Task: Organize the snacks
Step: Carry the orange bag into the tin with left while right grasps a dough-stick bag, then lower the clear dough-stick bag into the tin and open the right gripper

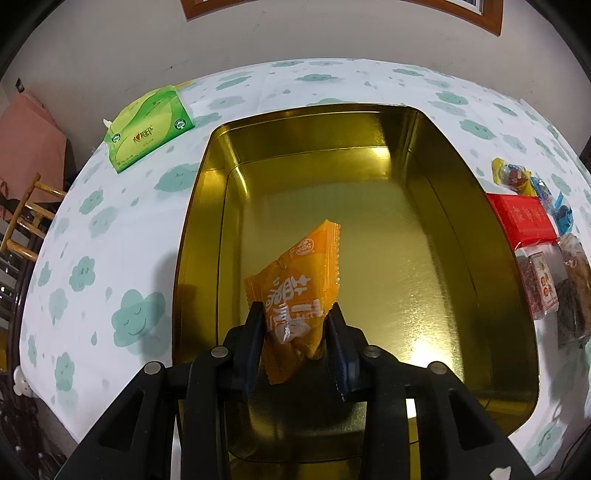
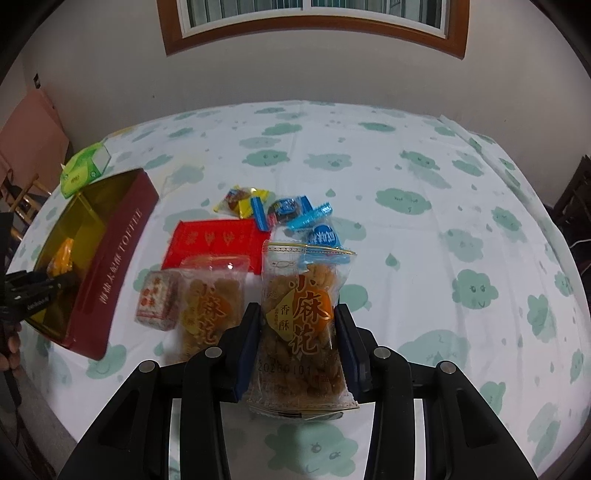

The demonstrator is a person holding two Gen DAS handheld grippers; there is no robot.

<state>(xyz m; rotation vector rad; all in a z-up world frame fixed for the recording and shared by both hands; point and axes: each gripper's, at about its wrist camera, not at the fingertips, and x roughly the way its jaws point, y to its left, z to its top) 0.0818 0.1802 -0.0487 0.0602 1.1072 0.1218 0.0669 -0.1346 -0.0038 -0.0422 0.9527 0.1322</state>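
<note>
left claw: clenched on orange snack packet, inside gold tin | right claw: grasping fried-twist bag, right of tin

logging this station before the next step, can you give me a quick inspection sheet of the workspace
surface: table under a white tablecloth printed with green clouds
job's things: open gold-lined toffee tin; red box, fried dough twist packs and small wrapped candies beside it
clutter: green tissue pack
grippers: left gripper holds an orange snack packet inside the tin; right gripper shut on a fried dough twist pack
cables: cable at the right edge
surroundings: wood-framed window, wooden chair
</note>
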